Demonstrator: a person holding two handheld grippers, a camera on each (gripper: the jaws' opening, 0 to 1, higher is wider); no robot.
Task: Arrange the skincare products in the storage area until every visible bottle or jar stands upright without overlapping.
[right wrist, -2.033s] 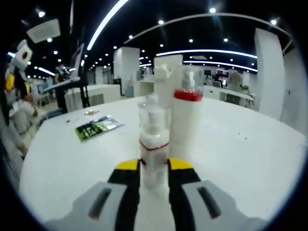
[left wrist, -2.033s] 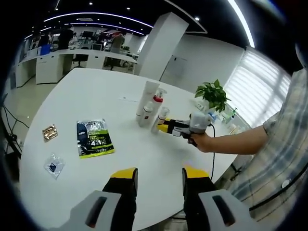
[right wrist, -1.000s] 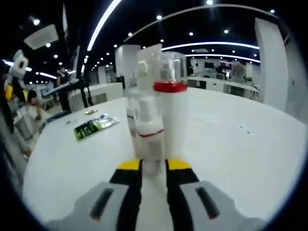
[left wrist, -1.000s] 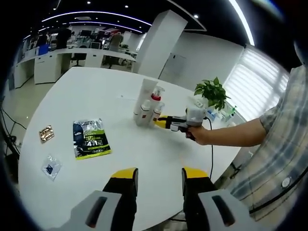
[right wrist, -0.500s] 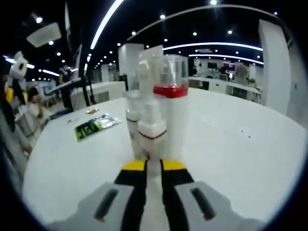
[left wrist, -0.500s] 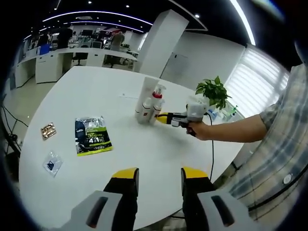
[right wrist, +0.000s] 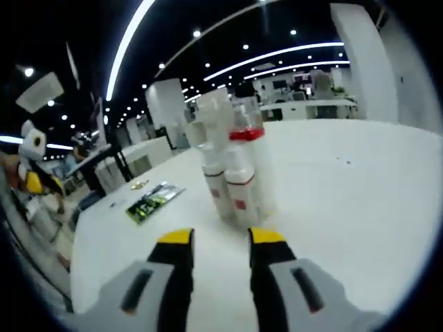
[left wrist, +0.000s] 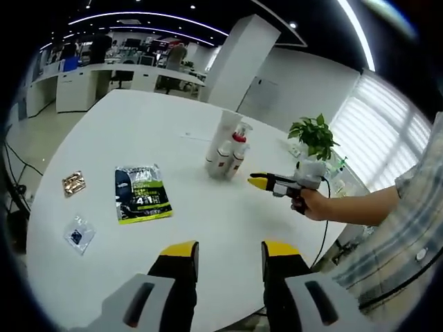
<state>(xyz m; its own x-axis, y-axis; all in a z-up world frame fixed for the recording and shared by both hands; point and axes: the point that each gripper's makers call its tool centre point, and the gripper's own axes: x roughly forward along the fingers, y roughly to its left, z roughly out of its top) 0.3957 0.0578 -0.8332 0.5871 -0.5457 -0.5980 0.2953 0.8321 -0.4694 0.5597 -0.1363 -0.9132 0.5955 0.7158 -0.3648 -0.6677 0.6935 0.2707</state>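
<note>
Right gripper view: bottles (right wrist: 232,169) stand upright, clustered on table (right wrist: 346,180).

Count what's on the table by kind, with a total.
Bottles, standing in a cluster: 4
Green-and-black packet: 1
Small sachets (gold, clear-and-blue): 2
Potted plant: 1
Total: 8

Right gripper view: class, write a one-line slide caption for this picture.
Open right gripper facing a tight cluster of upright skincare bottles on the white table, with a green sachet lying flat to the left.
</note>
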